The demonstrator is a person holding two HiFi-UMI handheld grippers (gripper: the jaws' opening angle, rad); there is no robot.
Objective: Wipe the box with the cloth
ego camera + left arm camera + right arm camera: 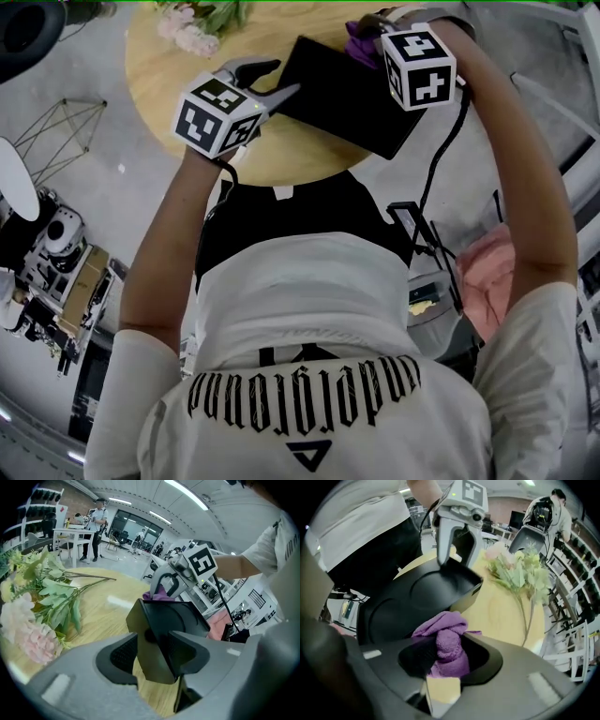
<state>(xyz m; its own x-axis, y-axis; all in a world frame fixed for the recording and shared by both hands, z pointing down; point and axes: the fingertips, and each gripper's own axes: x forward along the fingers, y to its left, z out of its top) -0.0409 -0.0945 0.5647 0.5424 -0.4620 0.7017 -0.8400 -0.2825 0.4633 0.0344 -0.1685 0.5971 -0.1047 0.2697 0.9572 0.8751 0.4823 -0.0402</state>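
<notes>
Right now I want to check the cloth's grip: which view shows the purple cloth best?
The right gripper view: the cloth fills the middle, pinched between the jaws. The head and left gripper views show only a purple scrap.

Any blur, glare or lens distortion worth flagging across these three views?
Head view: evenly lit, sharp, edges curved by the wide lens; the black box reads as a near-featureless dark patch. Left gripper view: heavy fisheye, dark corners, bright ceiling strips. Right gripper view: the purple cloth is crisp, the flowers slightly soft.
</notes>
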